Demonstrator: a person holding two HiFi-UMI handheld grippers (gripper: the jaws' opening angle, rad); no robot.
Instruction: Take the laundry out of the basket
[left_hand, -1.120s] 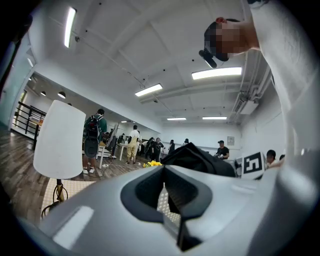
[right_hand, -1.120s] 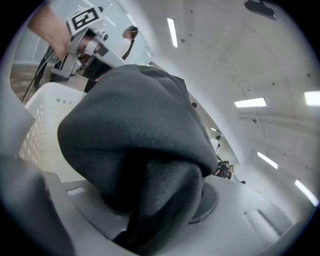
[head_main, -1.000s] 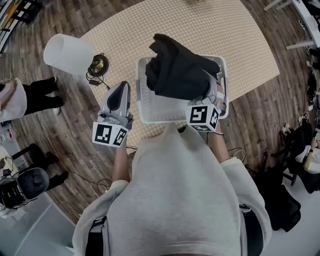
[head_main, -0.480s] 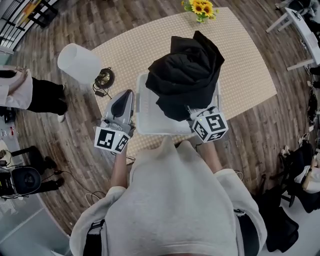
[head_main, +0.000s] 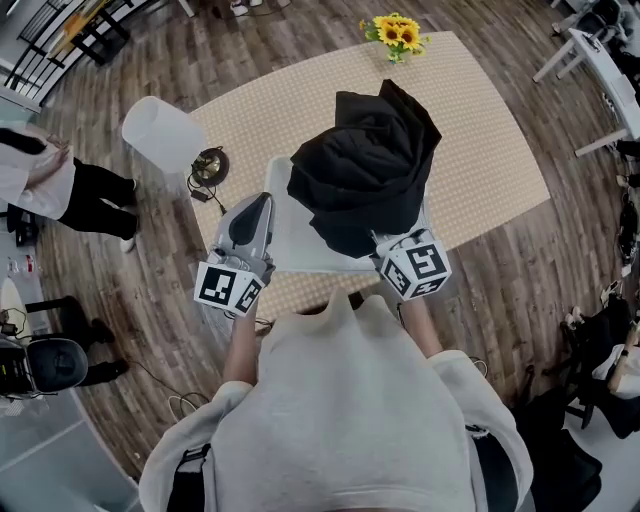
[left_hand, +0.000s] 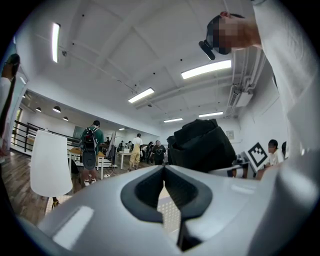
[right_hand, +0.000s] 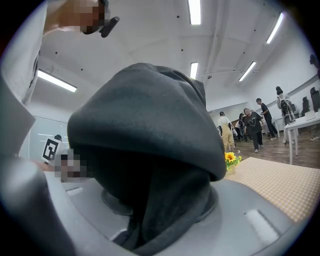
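Note:
A bundled black garment (head_main: 365, 170) hangs above the white laundry basket (head_main: 288, 222), which stands on a woven mat. My right gripper (head_main: 388, 238) is shut on the garment's lower edge. In the right gripper view the dark cloth (right_hand: 150, 145) drapes over both jaws and hides the right gripper (right_hand: 150, 212) tips. My left gripper (head_main: 250, 215) hovers at the basket's left rim, shut, with nothing held. In the left gripper view, the left gripper (left_hand: 164, 169) has its pads meeting at the tip, with the garment (left_hand: 202, 147) off to the right.
A white cylinder (head_main: 160, 130) and a small round device with a cable (head_main: 208, 165) sit left of the basket. Sunflowers (head_main: 397, 30) stand at the mat's (head_main: 490, 150) far edge. A person (head_main: 60, 185) stands at left. White furniture (head_main: 600, 70) is at right.
The right gripper has risen and rolled, lifting the black garment up out of the basket. The left gripper has drifted slightly up beside the basket.

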